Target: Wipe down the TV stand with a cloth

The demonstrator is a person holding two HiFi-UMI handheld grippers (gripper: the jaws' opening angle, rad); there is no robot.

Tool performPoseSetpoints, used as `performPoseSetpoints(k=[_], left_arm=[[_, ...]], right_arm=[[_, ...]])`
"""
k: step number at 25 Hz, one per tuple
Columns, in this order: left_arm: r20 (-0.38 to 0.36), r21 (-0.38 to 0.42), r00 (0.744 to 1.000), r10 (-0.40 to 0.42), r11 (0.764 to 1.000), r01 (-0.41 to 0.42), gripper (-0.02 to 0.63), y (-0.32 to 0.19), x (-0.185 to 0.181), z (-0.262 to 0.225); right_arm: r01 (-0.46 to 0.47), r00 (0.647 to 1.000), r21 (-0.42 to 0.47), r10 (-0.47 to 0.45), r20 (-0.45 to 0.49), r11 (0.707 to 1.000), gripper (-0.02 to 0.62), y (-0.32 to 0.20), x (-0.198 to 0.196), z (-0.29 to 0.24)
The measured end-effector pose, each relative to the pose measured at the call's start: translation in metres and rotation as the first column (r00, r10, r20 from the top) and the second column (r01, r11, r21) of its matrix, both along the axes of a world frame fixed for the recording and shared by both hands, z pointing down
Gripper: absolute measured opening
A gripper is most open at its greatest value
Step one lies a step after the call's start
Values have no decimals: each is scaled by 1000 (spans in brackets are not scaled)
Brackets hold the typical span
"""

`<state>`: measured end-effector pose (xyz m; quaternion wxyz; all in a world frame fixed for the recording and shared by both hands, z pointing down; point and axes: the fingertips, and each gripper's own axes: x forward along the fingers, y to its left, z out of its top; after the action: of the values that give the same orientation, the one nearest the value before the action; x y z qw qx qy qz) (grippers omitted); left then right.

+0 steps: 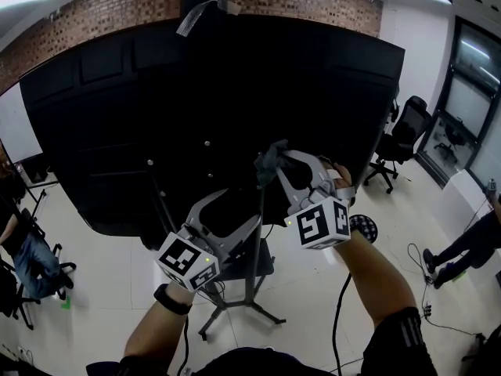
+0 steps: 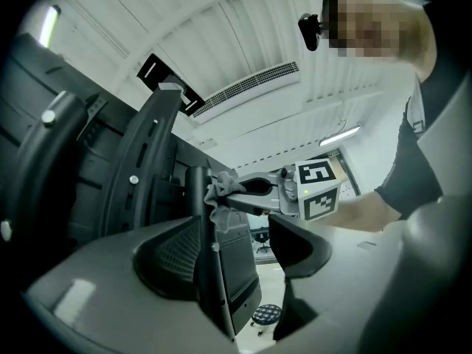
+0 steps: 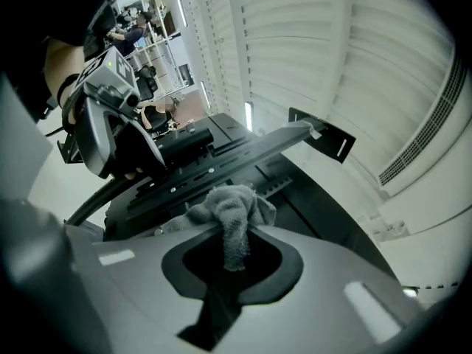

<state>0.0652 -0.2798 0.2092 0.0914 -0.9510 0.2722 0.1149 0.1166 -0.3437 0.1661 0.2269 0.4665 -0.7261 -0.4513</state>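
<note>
The TV stand's black post (image 1: 259, 233) rises to the back of a large black TV (image 1: 196, 108). My right gripper (image 1: 274, 167) is shut on a crumpled grey cloth (image 1: 270, 157) and holds it against the top of the post, just under the TV mount. In the right gripper view the cloth (image 3: 232, 206) bulges out past the right gripper (image 3: 232, 233) onto the mount bars (image 3: 214, 161). My left gripper (image 1: 235, 210) stands open lower down. In its own view the post (image 2: 200, 227) runs between the jaws of the left gripper (image 2: 236, 271), close to the left one, with the cloth (image 2: 220, 194) above.
The stand has a small shelf (image 1: 262, 261) and splayed legs (image 1: 235, 312) on a pale floor. Office chairs (image 1: 403, 135) stand at the right. Seated people are at the left edge (image 1: 23, 249) and right edge (image 1: 470, 245). Cables (image 1: 423, 288) lie on the floor.
</note>
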Motion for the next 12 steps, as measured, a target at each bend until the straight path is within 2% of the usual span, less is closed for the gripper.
performPoseSetpoints(k=[8,12], left_arm=[[13,6,1000,-1,1000,1,313,-8,36,-5],[19,1,1000,-12,1000,12,313,-12,48,-1]], right_arm=[[-11,999,4,11,-35,1000,34,-38,19,0],[19,999,-8,-19,-27,1000,34,-43,26,2]])
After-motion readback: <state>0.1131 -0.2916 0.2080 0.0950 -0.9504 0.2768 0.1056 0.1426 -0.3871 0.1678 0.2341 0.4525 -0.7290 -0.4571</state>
